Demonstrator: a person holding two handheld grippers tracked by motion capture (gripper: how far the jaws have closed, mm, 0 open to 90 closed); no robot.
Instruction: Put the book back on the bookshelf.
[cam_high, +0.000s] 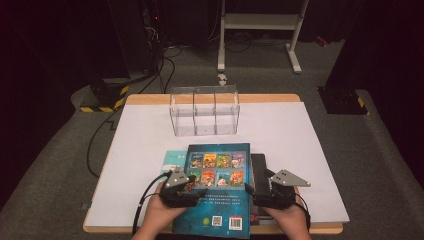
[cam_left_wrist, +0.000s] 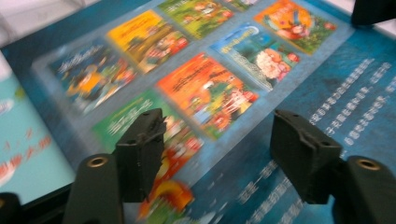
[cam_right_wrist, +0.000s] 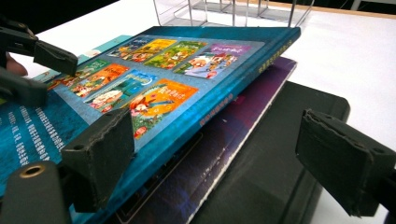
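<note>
— Two hands come in low from the near edge; the left gripper (cam_high: 183, 186) hovers over the blue book (cam_high: 218, 172), jaws apart on nothing.

— And the right gripper (cam_high: 270, 187)?

— Jaws wide, straddling the book's right edge without pressing. Its own view shows a purple book (cam_right_wrist: 233, 140) and a black one (cam_right_wrist: 289, 154) stacked beneath.

— How does the blue book lie?

— Flat at the table's (cam_high: 300, 150) near edge, long axis running towards the clear organiser (cam_high: 205, 111).

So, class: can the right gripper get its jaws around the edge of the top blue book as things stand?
Probably yes. The right gripper stands open at the blue book's right edge, one jaw over the cover. That edge sits raised above the purple book beneath, so nothing seems to block it.
</note>
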